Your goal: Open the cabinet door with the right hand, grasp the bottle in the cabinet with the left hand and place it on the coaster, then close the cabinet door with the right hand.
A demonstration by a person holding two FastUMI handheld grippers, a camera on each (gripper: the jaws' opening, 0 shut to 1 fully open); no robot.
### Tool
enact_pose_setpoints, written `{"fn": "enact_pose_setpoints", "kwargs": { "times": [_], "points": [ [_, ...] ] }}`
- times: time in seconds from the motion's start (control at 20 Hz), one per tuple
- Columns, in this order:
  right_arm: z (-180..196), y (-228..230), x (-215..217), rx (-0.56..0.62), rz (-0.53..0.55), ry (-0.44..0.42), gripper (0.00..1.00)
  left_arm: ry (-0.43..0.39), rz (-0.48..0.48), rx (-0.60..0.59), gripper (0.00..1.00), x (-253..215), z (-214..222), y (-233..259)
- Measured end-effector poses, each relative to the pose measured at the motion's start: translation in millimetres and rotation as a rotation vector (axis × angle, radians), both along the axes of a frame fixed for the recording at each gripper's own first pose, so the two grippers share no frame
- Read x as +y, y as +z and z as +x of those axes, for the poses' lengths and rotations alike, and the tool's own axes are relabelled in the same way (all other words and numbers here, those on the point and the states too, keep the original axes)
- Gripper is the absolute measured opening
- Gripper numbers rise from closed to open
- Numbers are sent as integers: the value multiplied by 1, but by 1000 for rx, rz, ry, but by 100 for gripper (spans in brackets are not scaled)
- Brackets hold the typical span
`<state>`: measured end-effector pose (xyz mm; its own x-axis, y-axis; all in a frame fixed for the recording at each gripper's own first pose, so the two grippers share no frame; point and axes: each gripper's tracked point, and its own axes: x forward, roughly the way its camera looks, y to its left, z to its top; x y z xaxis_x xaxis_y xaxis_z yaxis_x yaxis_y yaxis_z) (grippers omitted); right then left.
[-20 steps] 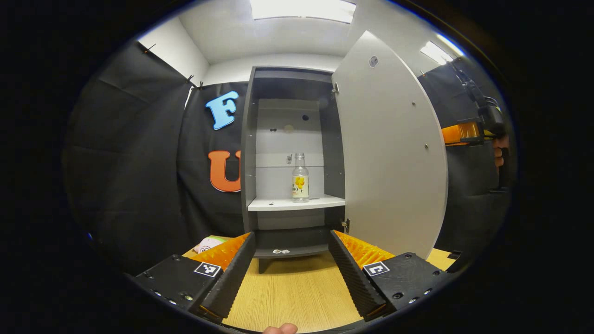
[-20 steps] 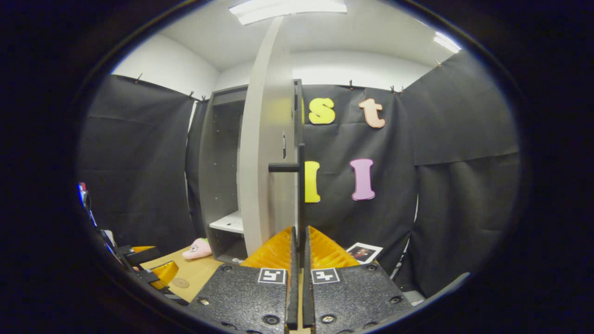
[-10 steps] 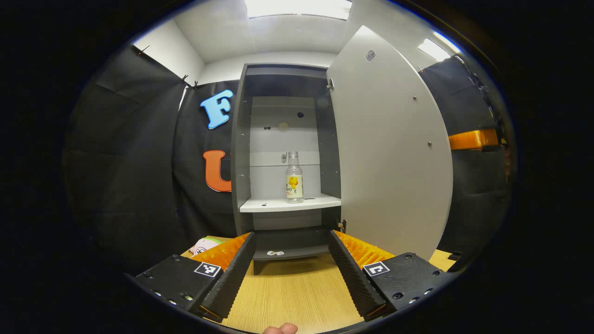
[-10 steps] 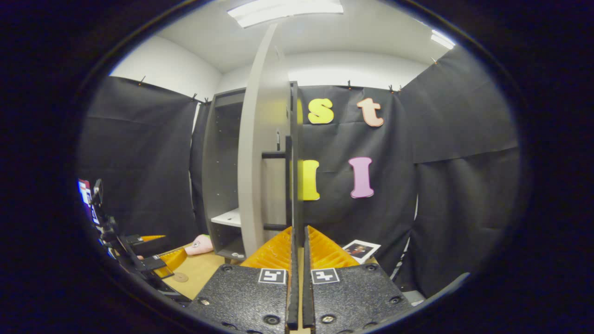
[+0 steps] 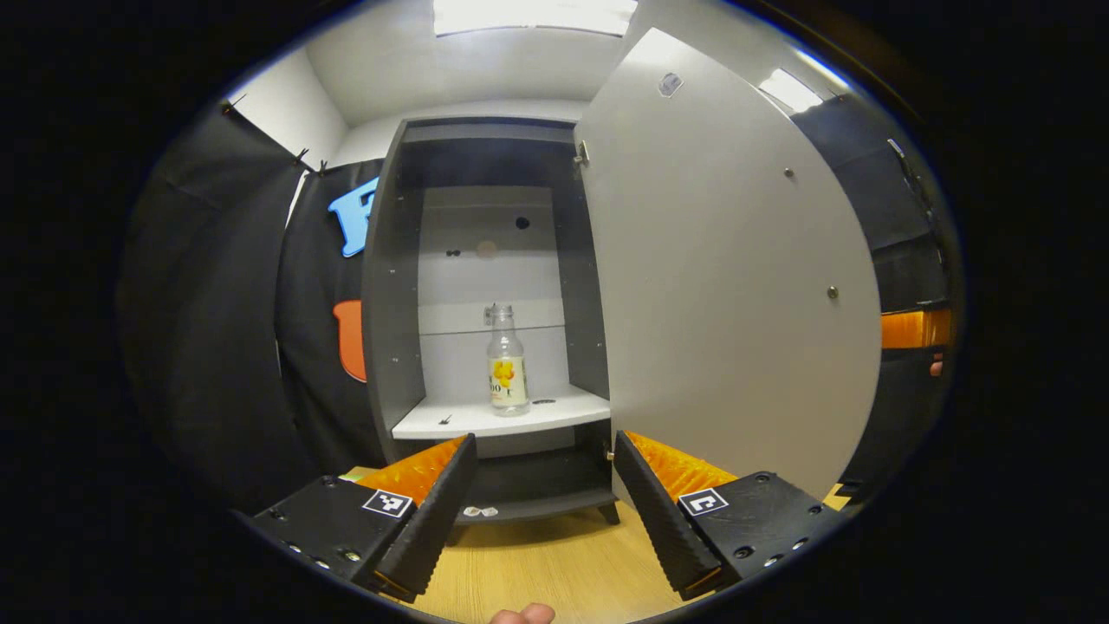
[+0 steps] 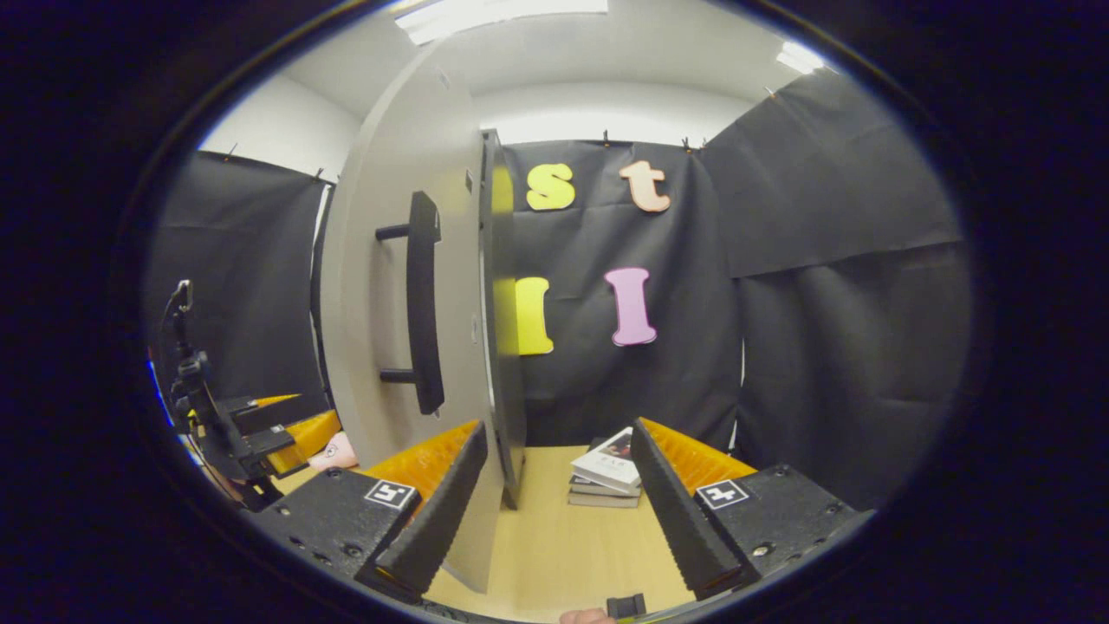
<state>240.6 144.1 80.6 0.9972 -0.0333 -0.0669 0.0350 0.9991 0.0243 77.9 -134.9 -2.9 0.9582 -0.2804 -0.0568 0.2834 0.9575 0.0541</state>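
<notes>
Your left gripper (image 5: 544, 494) is wide open, empty, facing the bottle (image 5: 508, 364) upright on the cabinet shelf (image 5: 450, 422). Your right gripper (image 6: 559, 494) is open too, holding nothing, beside the door (image 5: 728, 286) and its handle (image 6: 423, 303). Risk: the unheld door swings back into your reach, or a finger tips the bottle.

left gripper view: low over table (image 5: 554, 563), facing straight into open cabinet (image 5: 390, 286), near | right gripper view: beside door's (image 6: 381, 260) outer face, close, facing back wall | shared: door (image 5: 728, 260), table (image 6: 554, 546)
</notes>
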Motion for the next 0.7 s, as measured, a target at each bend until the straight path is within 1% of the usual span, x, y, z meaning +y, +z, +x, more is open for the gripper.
{"fn": "enact_pose_setpoints", "kwargs": {
  "times": [0.1, 0.2, 0.4, 0.5, 0.6, 0.65, 0.7],
  "points": [
    [1, 0, -2, -4, 3, -4, 100, -1, -7, 40, 95, -7, 22, -1],
    [4, 1, -4, -14, 6, -8, 100, -5, -46, 35, 96, -13, 51, 10],
    [4, 0, -3, -7, 38, -25, 100, 63, -88, -2, 96, 1, 118, 33],
    [3, 0, -5, -4, 46, -43, 100, 100, -78, -39, 96, 9, 152, 47],
    [4, 0, -8, -1, 45, -58, 100, 124, -37, -67, 96, 14, 183, 54],
    [3, 0, -10, 2, 43, -67, 98, 124, -26, -75, 96, 12, 198, 58],
    [2, 0, -13, 5, 40, -77, 100, 117, -21, -73, 96, 8, 212, 58]
  ]
}}
